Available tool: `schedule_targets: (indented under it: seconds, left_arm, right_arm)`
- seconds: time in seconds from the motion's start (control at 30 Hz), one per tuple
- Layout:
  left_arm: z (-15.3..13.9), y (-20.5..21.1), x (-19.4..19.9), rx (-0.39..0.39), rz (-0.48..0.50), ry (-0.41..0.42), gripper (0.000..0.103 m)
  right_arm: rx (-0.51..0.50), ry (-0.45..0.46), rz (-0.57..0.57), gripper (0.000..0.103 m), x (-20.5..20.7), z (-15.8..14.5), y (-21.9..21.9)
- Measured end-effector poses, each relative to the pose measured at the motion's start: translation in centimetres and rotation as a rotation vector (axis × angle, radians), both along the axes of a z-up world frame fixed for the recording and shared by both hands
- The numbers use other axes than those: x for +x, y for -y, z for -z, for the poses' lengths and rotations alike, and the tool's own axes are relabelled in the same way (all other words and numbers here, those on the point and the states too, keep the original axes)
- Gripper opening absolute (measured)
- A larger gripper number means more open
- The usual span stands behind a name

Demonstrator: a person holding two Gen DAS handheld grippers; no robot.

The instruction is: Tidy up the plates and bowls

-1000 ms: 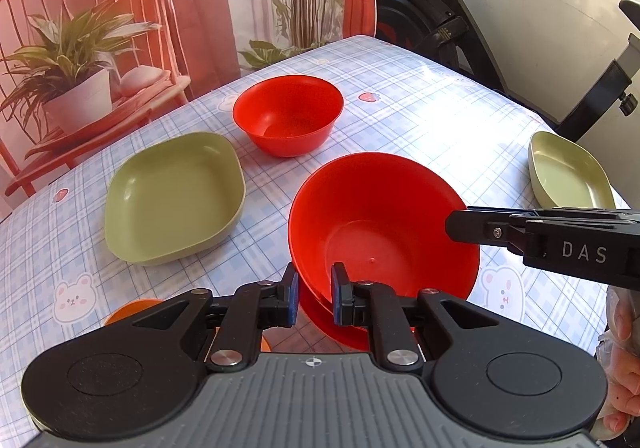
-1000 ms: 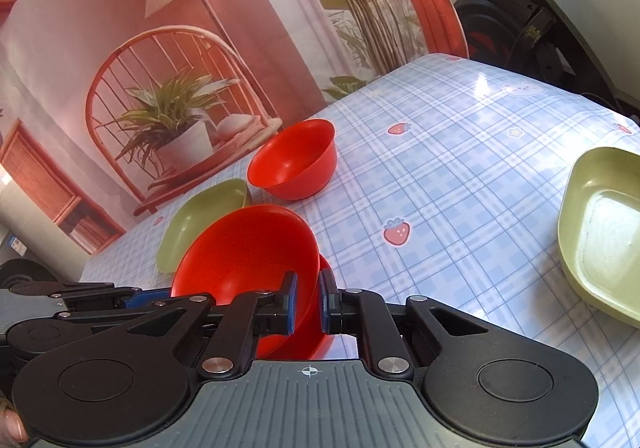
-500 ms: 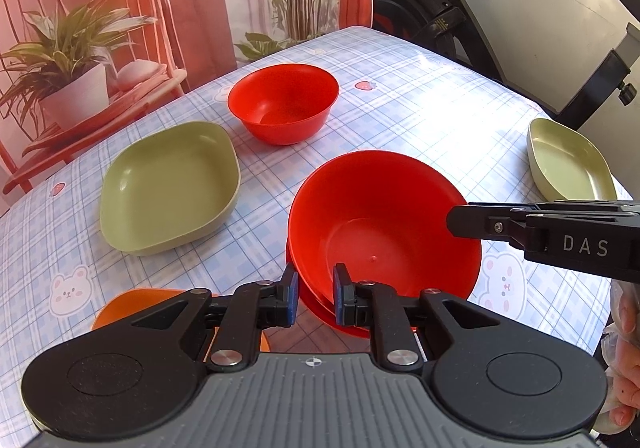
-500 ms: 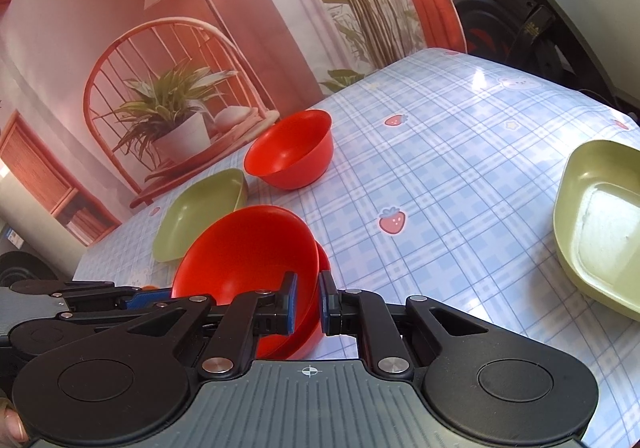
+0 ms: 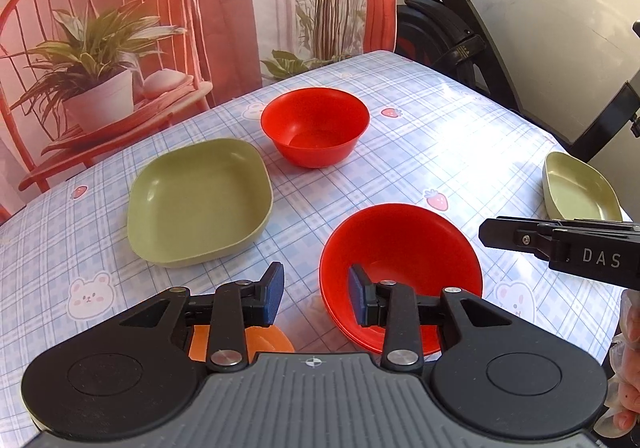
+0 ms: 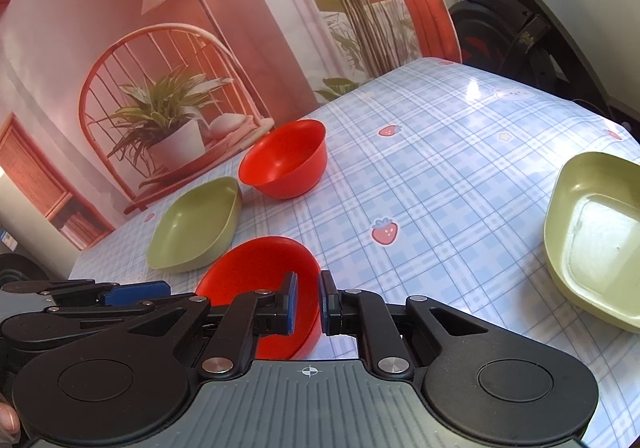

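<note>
A red bowl (image 5: 400, 260) sits low on the checked table near me. My left gripper (image 5: 316, 294) has its jaws opening: the bowl's near rim lies between the blue pads (image 5: 274, 294), which stand clear of it. My right gripper (image 6: 308, 302) is shut on the opposite rim of the same red bowl (image 6: 256, 268), one pad inside and one outside. In the left wrist view the right gripper (image 5: 486, 236) reaches in from the right. A second red bowl (image 5: 316, 127) stands farther back. Green square dishes lie at the left (image 5: 200, 199) and far right (image 5: 580, 187).
An orange plate (image 5: 240, 340) lies partly hidden under my left gripper. A person's hand (image 5: 628, 388) shows at the right edge. An exercise bike (image 5: 452, 27) stands past the table's far right edge (image 5: 520, 115). The backdrop with the printed chair and plant hangs behind.
My left jaws, shut on the red bowl's near rim before, have spread apart off it. The bowl now sits lower and farther from the left camera. The right gripper keeps its grip.
</note>
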State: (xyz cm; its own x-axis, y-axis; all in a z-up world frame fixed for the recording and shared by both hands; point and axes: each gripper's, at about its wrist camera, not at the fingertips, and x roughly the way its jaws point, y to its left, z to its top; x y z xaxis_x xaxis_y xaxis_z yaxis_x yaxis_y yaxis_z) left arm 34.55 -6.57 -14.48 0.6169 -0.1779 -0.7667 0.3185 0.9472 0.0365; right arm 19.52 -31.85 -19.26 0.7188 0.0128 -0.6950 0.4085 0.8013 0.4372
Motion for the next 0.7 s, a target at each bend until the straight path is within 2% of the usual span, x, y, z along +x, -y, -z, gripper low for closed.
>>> schedule_targets:
  seconds: [0.27, 0.43, 0.7]
  left_arm:
    - [-2.8, -1.9, 1.9, -0.091, -0.086, 0.084, 0.037]
    - [-3.0, -1.9, 4.6, -0.112, -0.092, 0.112, 0.037]
    - [-1.0, -1.9, 9.9, -0.187, -0.098, 0.078, 0.038]
  right_arm:
    - [-0.131, 0.034, 0.010, 0.013, 1.1, -1.6, 1.4]
    - [-0.252, 0.047, -0.004, 0.018, 2.7, -2.4, 2.5]
    - [-0.253, 0.066, -0.053, 0.020, 7.7, -1.7, 5.3]
